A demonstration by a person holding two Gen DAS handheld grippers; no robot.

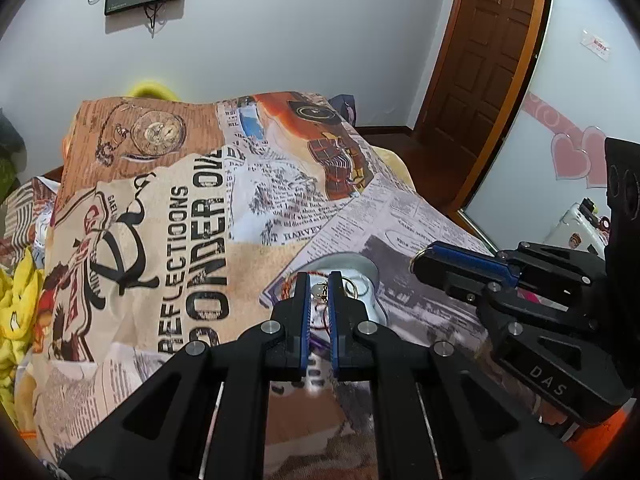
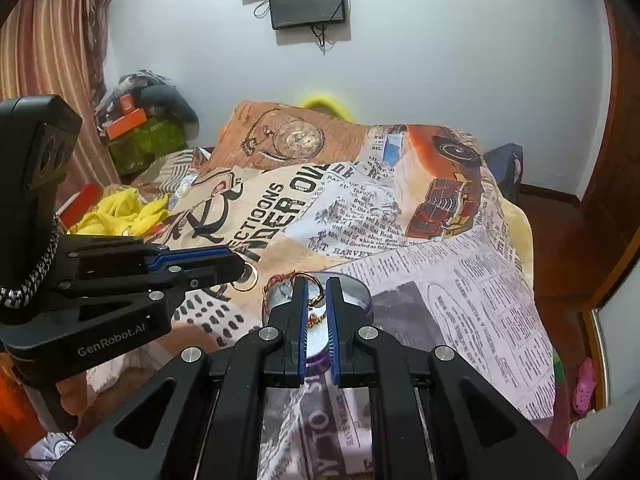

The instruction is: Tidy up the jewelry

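A small round white dish point(image 1: 362, 267) point(image 2: 357, 293) sits on the printed blanket, with a red thread bracelet point(image 2: 275, 280) draped over its left rim. My left gripper point(image 1: 319, 280) is shut on a thin gold hoop point(image 2: 247, 279), hanging just left of the dish. In the right wrist view the left gripper point(image 2: 241, 271) shows the hoop sticking out past its tips. My right gripper point(image 2: 316, 285) hovers over the dish, shut on another gold hoop point(image 2: 315, 298) with a short chain. The left wrist view shows the right gripper point(image 1: 420, 260) from the side, gold at its tip.
The blanket point(image 1: 192, 216) covers a bed. Yellow cloth point(image 2: 124, 210) and an orange box point(image 2: 126, 122) lie at the bed's far left. A wooden door point(image 1: 480, 60) and a mirror with pink hearts point(image 1: 572, 156) stand to the right. A dark screen point(image 2: 306, 2) hangs on the wall.
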